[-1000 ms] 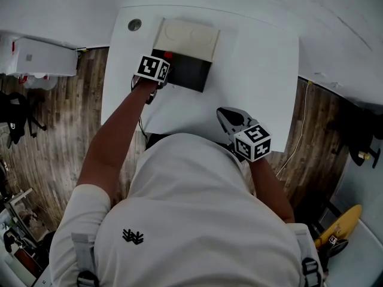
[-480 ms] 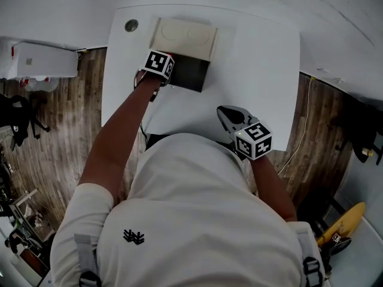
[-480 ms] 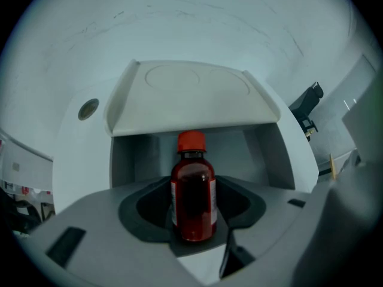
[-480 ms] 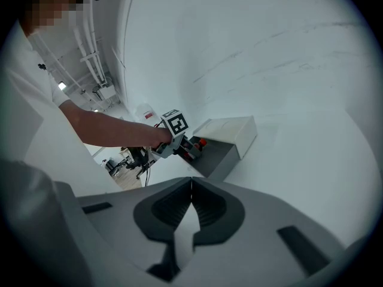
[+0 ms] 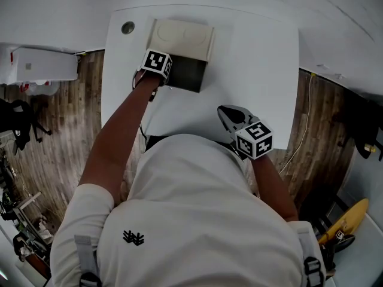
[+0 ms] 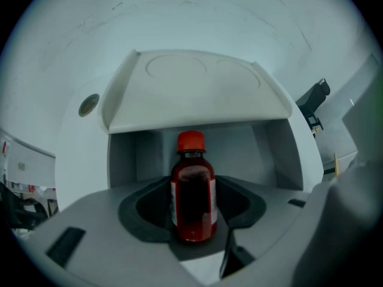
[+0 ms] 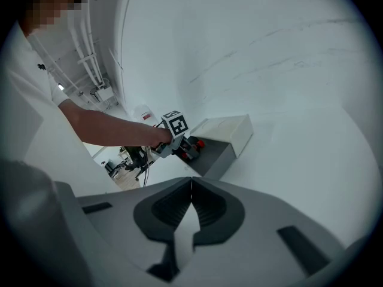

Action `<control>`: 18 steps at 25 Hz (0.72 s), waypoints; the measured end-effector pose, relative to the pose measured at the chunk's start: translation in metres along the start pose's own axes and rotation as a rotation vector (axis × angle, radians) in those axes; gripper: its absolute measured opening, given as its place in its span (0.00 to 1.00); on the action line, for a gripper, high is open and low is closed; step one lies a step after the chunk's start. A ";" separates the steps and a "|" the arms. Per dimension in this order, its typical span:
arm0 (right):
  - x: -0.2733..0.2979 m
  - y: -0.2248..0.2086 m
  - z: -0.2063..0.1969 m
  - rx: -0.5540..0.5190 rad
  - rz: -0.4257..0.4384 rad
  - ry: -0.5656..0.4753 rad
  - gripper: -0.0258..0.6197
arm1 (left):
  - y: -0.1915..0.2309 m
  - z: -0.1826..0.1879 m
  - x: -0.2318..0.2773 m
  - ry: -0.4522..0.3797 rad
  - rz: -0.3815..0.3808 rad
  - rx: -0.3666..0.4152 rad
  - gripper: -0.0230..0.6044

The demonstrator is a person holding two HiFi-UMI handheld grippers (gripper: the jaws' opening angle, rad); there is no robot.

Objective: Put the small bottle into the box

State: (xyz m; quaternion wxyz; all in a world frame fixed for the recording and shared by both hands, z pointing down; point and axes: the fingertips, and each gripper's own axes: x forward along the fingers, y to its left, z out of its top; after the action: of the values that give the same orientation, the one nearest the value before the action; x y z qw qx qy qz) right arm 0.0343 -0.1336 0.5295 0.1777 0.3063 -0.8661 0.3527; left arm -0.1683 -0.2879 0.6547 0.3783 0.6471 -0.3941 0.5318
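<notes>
A small red bottle [image 6: 192,190] with a red cap stands upright between the jaws of my left gripper [image 6: 192,183], which is shut on it. Straight ahead is the box [image 6: 197,88]: its cream lid is raised and the bottle sits at the mouth of its grey inside. In the head view the left gripper [image 5: 163,69] is at the near left edge of the box [image 5: 182,37], with the bottle hidden beneath it. My right gripper [image 5: 224,114] hovers over the table's near side, shut and empty. The right gripper view shows the bottle [image 7: 195,144] at the box [image 7: 224,135].
The white table [image 5: 257,70] has a round cable hole [image 5: 127,27] at its far left corner, left of the box. Wooden floor lies on both sides, with a white cabinet [image 5: 42,64] on the left. A cable [image 5: 302,118] hangs off the right edge.
My left gripper has carried the bottle a little further toward the box opening; the red cap no longer shows in the head view. The right gripper has stayed put.
</notes>
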 end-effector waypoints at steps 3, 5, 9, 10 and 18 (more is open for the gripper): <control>0.000 0.000 0.002 0.003 0.001 -0.002 0.05 | 0.001 -0.002 0.002 0.025 0.021 0.009 0.40; 0.001 -0.001 0.002 0.003 0.001 -0.004 0.05 | 0.002 -0.002 0.003 0.035 0.033 0.013 0.40; -0.001 -0.002 0.001 0.005 -0.003 -0.004 0.05 | 0.002 -0.002 0.005 0.039 0.046 0.015 0.40; -0.001 -0.003 0.001 0.004 -0.003 -0.002 0.05 | 0.002 -0.002 0.005 0.039 0.048 0.016 0.40; -0.001 -0.002 0.003 -0.001 -0.001 -0.003 0.05 | 0.002 -0.002 0.006 0.033 0.054 0.022 0.41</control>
State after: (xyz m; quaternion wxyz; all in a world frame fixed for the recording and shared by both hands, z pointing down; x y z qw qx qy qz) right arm 0.0363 -0.1368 0.5279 0.1767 0.3072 -0.8664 0.3518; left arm -0.1702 -0.2871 0.6613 0.3632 0.6316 -0.3994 0.5565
